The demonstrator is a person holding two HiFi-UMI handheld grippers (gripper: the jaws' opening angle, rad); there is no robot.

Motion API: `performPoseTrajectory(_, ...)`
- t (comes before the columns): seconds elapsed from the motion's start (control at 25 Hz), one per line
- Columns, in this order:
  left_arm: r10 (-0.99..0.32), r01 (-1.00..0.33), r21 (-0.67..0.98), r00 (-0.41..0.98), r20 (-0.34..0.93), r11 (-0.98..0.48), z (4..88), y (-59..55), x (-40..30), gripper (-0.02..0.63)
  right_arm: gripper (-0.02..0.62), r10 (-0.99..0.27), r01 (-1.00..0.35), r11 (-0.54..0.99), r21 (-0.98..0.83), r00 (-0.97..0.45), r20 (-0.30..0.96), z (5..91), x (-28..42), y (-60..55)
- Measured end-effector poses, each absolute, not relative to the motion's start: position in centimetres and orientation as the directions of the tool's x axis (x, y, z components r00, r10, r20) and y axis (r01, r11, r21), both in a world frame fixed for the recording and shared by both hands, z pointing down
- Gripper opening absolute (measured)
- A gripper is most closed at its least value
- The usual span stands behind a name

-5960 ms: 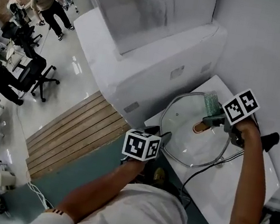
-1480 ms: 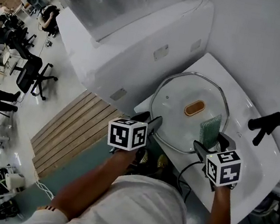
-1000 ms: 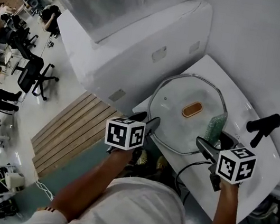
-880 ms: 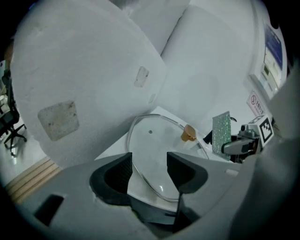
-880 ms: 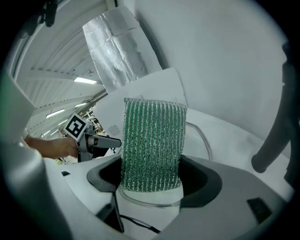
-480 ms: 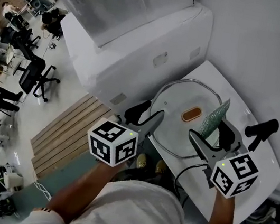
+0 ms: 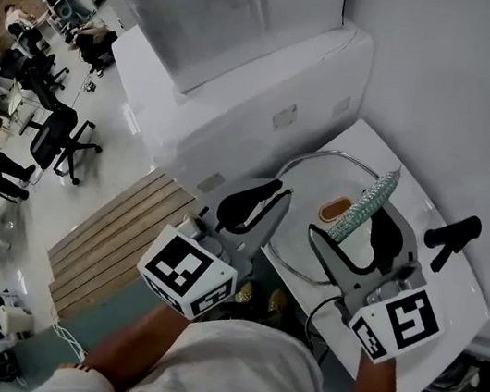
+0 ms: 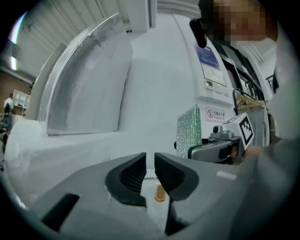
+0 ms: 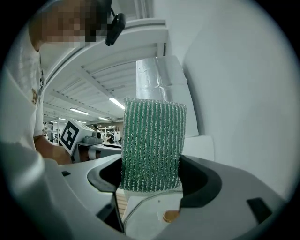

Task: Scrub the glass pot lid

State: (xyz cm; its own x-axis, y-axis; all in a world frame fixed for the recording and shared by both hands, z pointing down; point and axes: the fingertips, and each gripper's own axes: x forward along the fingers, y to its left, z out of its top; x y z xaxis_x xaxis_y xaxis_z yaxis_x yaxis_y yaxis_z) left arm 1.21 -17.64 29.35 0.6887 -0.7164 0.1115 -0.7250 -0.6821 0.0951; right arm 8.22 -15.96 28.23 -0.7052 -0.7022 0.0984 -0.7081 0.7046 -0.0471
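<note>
The glass pot lid (image 7: pixel 298 231) with its amber knob (image 7: pixel 335 208) lies flat on the white sink top (image 7: pixel 442 293). My right gripper (image 7: pixel 349 229) is raised above it, shut on a green scrub pad (image 7: pixel 365 205) that stands upright between the pads (image 9: pixel 151 146), clear of the glass. My left gripper (image 7: pixel 263 201) hangs over the lid's left rim, touching nothing. Its jaws have just been closing and now stand a narrow slit apart (image 8: pixel 150 168) with nothing between them. Below both grippers, the knob (image 8: pixel 160 193) and the lid's rim (image 9: pixel 140 205) show.
A black tap lever (image 7: pixel 450 237) sticks up at the sink top's right. A white cabinet (image 7: pixel 260 109) stands behind and to the left, a white wall to the right. A black cable (image 7: pixel 323 305) hangs off the near edge. Wood slats and grey floor lie below.
Both grippers have risen off the lid toward the camera and rolled. The scrub pad has lifted from the glass. The left jaws have come away from the lid's rim and narrowed.
</note>
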Motion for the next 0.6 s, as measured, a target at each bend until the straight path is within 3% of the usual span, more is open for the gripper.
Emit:
performPoseTrajectory(0.32,-0.706,-0.706,0.021,0.708,0.005,-0.708,26.8,-16.4,0.2,0.023,0.348,-0.726,-0.726,0.688,0.016,-0.688,-0.006,26.0,6.2,-15.0)
performPoseTrajectory(0.6,-0.692,-0.692,0.018,0.722,0.008,-0.722,27.1,-15.8,-0.1,0.015,0.348,-0.755,-0.755,0.656,0.022,-0.656,-0.02,26.4,6.0,-15.1)
